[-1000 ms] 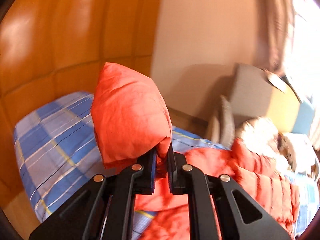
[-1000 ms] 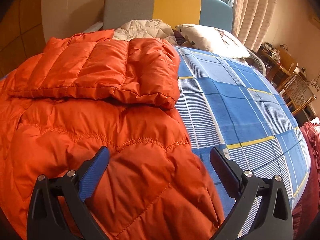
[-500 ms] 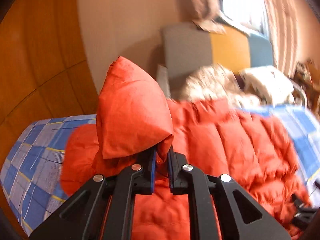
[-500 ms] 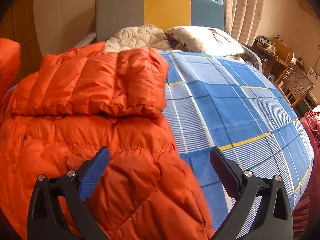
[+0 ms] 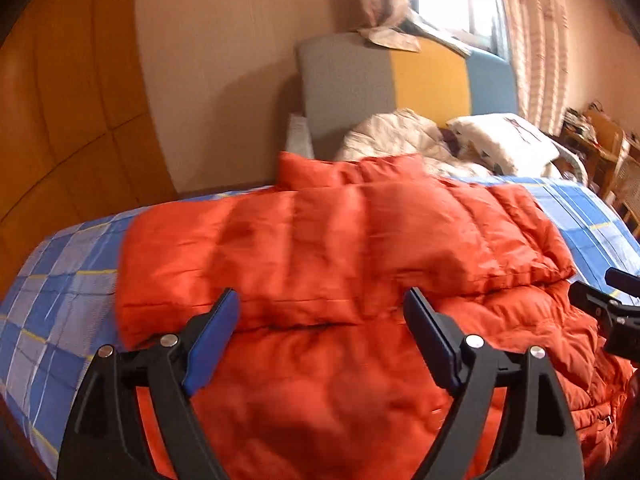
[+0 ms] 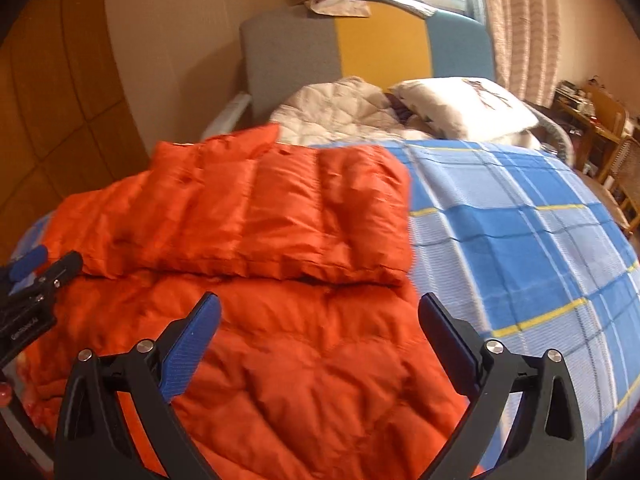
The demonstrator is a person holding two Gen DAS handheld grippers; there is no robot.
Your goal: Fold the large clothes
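Orange puffer jacket (image 5: 340, 248) spread on the blue plaid bedspread (image 6: 520, 240), partly folded.
Left gripper (image 5: 320, 344), lower centre of its view, has jaws opening with nothing pinched; right gripper (image 6: 320, 340) hangs wide above the jacket, jaws closing, gripping nothing.

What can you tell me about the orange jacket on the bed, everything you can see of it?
The orange jacket is a puffy, quilted, shiny-fabric down coat lying flat on the blue plaid bedspread. A stitched-panel section is folded across its upper part, toward the headboard. Neither claw grips it: the left claw, jaws opening, and the right claw, jaws closing slightly, are above it.
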